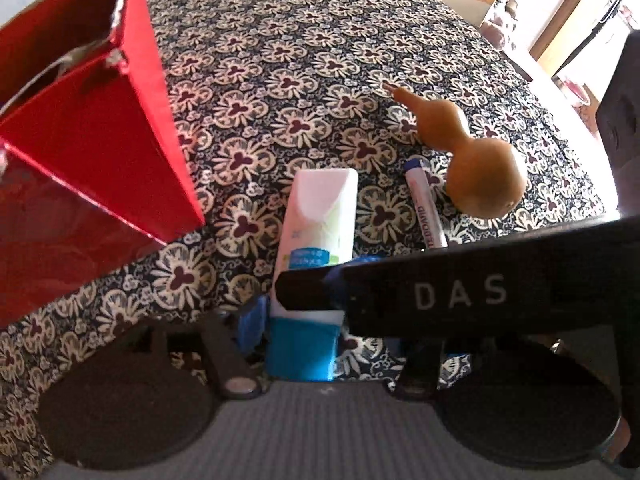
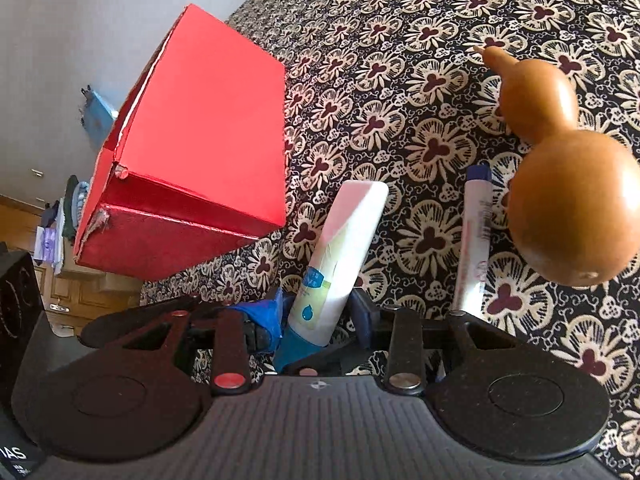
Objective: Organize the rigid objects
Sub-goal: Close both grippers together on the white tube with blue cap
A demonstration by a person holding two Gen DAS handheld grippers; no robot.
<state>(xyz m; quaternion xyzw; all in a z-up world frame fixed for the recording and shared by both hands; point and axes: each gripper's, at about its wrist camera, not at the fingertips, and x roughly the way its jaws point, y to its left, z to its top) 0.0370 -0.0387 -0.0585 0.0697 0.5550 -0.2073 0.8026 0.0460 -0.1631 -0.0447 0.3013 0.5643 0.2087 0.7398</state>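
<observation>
- Tube: white, with a blue cap. It lies on the bench, which is covered by a flower-patterned cloth. The cap end sits between both sets of jaws and the flat white end points away from them.
- Marker: lies on the cloth just right of the jaws, roughly parallel to the tube and apart from it. Its dark blue cap is at the far end.
- Gourd: brown, to the right of the marker and ahead of the jaws. Its large bulb is nearest and its thin neck points away. In both views the bulb overlaps the marker's far end; whether they touch cannot be told.
- Red box: stands ahead and to the left of the jaws, clear of the tube, with bare cloth between them. In the left wrist view its open top shows a torn edge.
- Obstruction: the black body of the right gripper crosses from the right in front of the left gripper, covering the near end of the marker and part of the tube.
- Left jaws: partly open, straddling the cap. The left blue pad is just beside it and the right finger stands well clear of it. Nothing is clamped.
- Right jaws: narrow, with a blue pad against each side of the tube just above the cap, so it appears gripped.
- Pose: both grippers point steeply down at the cloth, and the left is the steeper.
</observation>
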